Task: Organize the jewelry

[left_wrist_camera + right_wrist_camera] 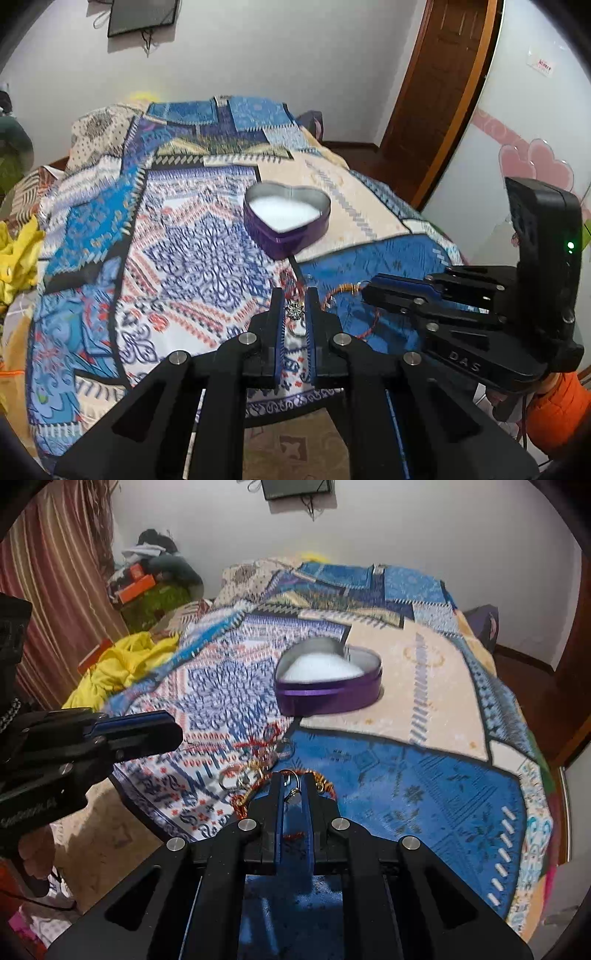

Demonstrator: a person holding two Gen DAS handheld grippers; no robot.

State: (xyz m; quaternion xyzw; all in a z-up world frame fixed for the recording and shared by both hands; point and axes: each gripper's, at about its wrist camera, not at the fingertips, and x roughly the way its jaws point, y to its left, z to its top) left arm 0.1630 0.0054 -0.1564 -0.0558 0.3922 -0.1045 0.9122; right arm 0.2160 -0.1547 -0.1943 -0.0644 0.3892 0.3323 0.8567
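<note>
A purple heart-shaped tin (287,221) with white lining stands open on the patterned bedspread; it also shows in the right wrist view (328,681). My left gripper (294,301) is shut on a small silver flower-shaped ornament (294,309) with a ring hanging below. My right gripper (293,781) is shut on a small silver ring (293,794), above a pile of jewelry (258,764) with red thread, gold chain and rings. The right gripper shows at the right in the left wrist view (373,290), the left gripper at the left in the right wrist view (173,731).
The patterned bedspread (177,236) covers the bed. A yellow cloth (122,664) lies at its left edge. A wooden door (436,92) stands at the right. Clutter (147,579) is piled by the striped curtain. Bare floor (295,446) shows below the bed edge.
</note>
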